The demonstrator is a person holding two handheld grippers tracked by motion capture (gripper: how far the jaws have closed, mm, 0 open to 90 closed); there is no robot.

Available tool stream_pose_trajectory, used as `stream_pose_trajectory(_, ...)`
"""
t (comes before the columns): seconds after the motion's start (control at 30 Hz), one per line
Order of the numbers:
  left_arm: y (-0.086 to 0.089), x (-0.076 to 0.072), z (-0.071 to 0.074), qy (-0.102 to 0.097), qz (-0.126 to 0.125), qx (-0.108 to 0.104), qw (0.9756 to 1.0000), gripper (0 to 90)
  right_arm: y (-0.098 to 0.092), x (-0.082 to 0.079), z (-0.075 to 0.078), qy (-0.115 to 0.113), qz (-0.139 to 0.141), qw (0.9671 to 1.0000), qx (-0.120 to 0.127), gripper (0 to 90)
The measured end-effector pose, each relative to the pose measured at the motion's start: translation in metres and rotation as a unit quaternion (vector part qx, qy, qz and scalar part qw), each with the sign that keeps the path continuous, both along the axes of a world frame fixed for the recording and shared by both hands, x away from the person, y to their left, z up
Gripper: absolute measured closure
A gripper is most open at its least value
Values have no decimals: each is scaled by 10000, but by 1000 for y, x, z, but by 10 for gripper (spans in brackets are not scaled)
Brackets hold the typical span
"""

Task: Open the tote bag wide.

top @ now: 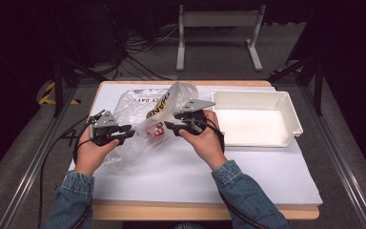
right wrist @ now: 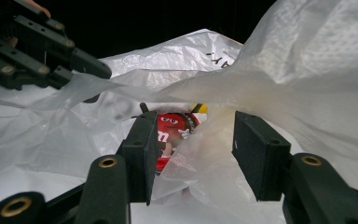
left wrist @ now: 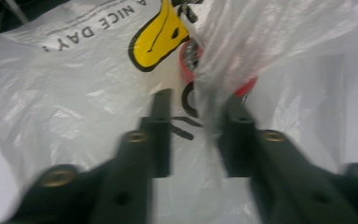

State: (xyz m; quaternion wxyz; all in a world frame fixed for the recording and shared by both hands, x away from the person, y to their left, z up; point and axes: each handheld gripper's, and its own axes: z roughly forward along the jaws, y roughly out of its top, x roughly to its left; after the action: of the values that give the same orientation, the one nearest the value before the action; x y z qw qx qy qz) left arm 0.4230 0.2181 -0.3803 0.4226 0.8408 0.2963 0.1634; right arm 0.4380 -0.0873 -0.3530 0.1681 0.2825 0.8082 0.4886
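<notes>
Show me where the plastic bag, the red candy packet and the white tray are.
plastic bag [top: 133, 102]: high view, on its flat printed side.
red candy packet [right wrist: 170, 133]: right gripper view, on its red front inside the bag.
white tray [top: 293, 114]: high view, on its right rim.

A thin, translucent white plastic bag [top: 143, 112] lies crumpled on the counter's [top: 248, 171] white sheet, left of centre. It bears a yellow duck-bill print [left wrist: 154, 39] with black outlines and the upside-down black lettering "A NICE DAY!". Part of its film is lifted off the counter in a peaked fold [top: 180, 93], while the rest spreads flat and wrinkled below. Its mouth gapes towards the near side. Inside it sits a red packet [right wrist: 172, 133] printed with a cartoon face with white eyes; it shows through the opening and dimly through the film. The packet lies low in the bag, near its middle.
</notes>
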Motion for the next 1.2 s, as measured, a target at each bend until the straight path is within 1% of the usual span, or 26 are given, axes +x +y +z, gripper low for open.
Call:
stream_pose_trajectory(0.03, 1, 1, 1, 23, -9, -93, 10000, 820, 0, 0, 0, -8, 18, 10000, 6, 505)
stream_pose_trajectory(0.07, 2, 1, 1, 10, 12, -179, 9998, 868, 0, -1, 1, -18, 52, 10000, 0, 512)
stream_pose_trajectory(0.1, 3, 2, 3, -13, 50, -276, 9996, 896, 1, -1, 1, -38, 113, 9999, -10, 519)
stream_pose_trajectory(0.13, 3, 2, 4, -27, 86, -328, 9994, 900, 2, -2, 1, -28, 215, 9998, 5, 530)
stream_pose_trajectory(0.17, 4, 3, 6, -102, 144, -382, 9991, 900, 2, -2, 1, 36, 305, 9995, 60, 552)
stream_pose_trajectory(0.2, 4, 3, 6, -102, 144, -382, 9991, 900, 2, -2, 1, 36, 305, 9995, 60, 552)
stream_pose_trajectory(0.23, 5, 4, 8, -162, 190, -464, 9986, 900, 6, -3, 2, 175, 525, 9983, 162, 620)
stream_pose_trajectory(0.27, 6, 4, 10, -216, 247, -566, 9979, 900, 7, -4, 3, 153, 566, 9982, 126, 645)
stream_pose_trajectory(0.3, 7, 4, 11, -262, 299, -611, 9973, 900, 8, -5, 4, 131, 616, 9980, 89, 672)
stream_pose_trajectory(0.33, 7, 4, 11, -262, 299, -611, 9973, 900, 8, -5, 4, 131, 616, 9980, 89, 672)
stream_pose_trajectory(0.37, 8, 4, 12, -302, 342, -673, 9967, 900, 10, -6, 5, 102, 667, 9977, 56, 692)
stream_pose_trajectory(0.4, 9, 4, 13, -327, 365, -720, 9962, 900, 12, -6, 6, 33, 705, 9975, 17, 700)
stream_pose_trajectory(0.53, 13, 4, 15, -376, 452, -869, 9945, 900, 18, -5, 10, -130, 680, 9975, -109, 688)
stream_pose_trajectory(0.57, 13, 5, 16, -408, 470, -876, 9942, 900, 21, -4, 10, -186, 673, 9974, -162, 688)
stream_pose_trajectory(0.67, 14, 7, 14, -406, 535, -883, 9938, 900, 27, 1, 9, -321, 640, 9967, -378, 688)
stream_pose_trajectory(0.77, 15, 10, 10, -393, 634, -821, 9938, 900, 32, 11, 3, -350, 460, 9964, -627, 674)
stream_pose_trajectory(0.8, 15, 12, 8, -368, 651, -814, 9939, 900, 32, 16, -2, -309, 308, 9962, -752, 653)
stream_pose_trajectory(0.83, 15, 13, 6, -352, 669, -809, 9939, 900, 32, 16, -2, -309, 308, 9962, -752, 653)
stream_pose_trajectory(0.9, 16, 17, 1, -284, 729, -770, 9940, 900, 30, 21, -8, -233, 149, 9961, -837, 628)
stream_pose_trajectory(0.97, 18, 22, -5, -190, 840, -760, 9934, 900, 25, 27, -18, -79, -38, 9951, -983, 592)
stream_pose_trajectory(1.03, 19, 23, -7, -169, 879, -750, 9932, 900, 24, 28, -21, -50, -83, 9948, -1017, 583)
stream_pose_trajectory(1.07, 21, 26, -10, -141, 916, -748, 9929, 900, 22, 29, -23, -37, -123, 9940, -1090, 571)
stream_pose_trajectory(1.1, 22, 29, -15, -56, 986, -743, 9923, 900, 19, 32, -28, 49, -200, 9932, -1149, 551)
stream_pose_trajectory(1.13, 22, 29, -15, -56, 986, -743, 9923, 900, 19, 32, -28, 49, -200, 9932, -1149, 551)
stream_pose_trajectory(1.17, 24, 31, -18, -12, 1021, -713, 9922, 900, 18, 33, -30, 85, -220, 9927, -1186, 543)
stream_pose_trajectory(1.2, 25, 33, -22, 28, 1074, -720, 9916, 900, 17, 34, -33, 114, -249, 9918, -1247, 531)
